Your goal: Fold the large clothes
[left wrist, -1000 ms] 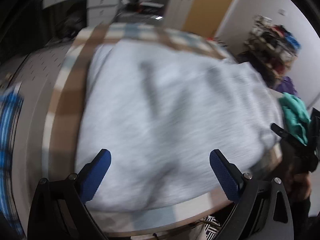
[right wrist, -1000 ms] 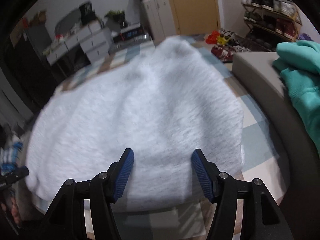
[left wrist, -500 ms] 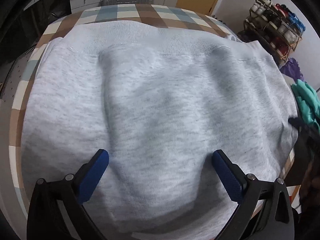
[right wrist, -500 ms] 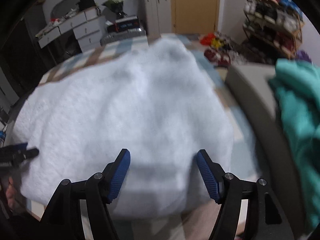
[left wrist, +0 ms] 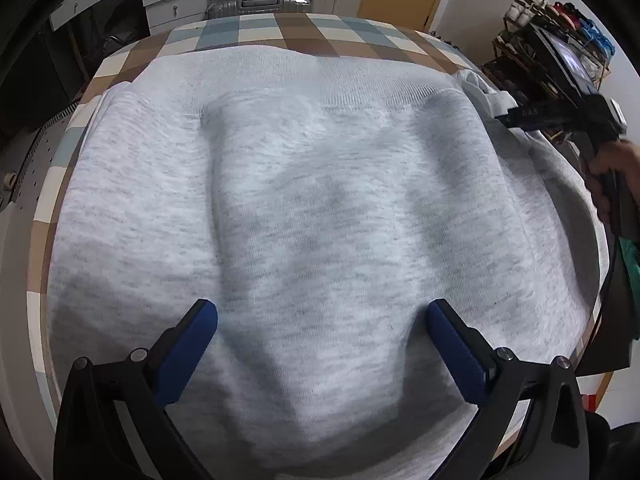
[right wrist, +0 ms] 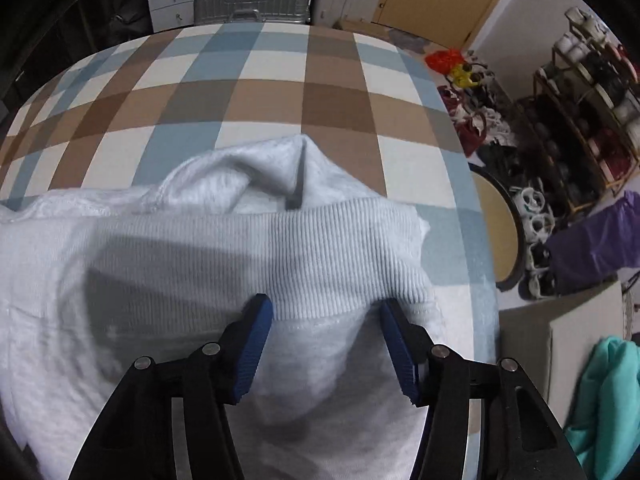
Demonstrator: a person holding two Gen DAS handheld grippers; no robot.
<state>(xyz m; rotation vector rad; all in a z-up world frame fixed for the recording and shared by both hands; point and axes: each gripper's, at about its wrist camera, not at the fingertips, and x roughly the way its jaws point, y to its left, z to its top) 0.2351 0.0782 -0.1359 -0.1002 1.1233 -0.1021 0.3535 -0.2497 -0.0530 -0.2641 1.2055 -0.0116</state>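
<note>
We see the grey sweatshirt (left wrist: 320, 208) spread flat across the checked surface (left wrist: 280, 36), covering most of it, its ribbed hem (right wrist: 288, 256) lying along the far side and its long axis running from left to right. At the far right corner a lump of bunched cloth (right wrist: 248, 176) pokes out from under the hem. That corner is, we judge, what the next fold turns on: it lies directly under and just ahead of the right hand-held gripper (right wrist: 326, 340), which is much the nearer of the two. Its jaws have just been closing and now stand partly spread astride the hem seam, with cloth between them but not yet pinched, as far as we can tell. The left hand-held gripper (left wrist: 320, 344) hangs over the near middle of the sweatshirt, jaws spread wide, holding nothing. Off the right edge lie a teal garment (right wrist: 600, 396) and a purple one (right wrist: 596, 240), well apart from the sweatshirt
</note>
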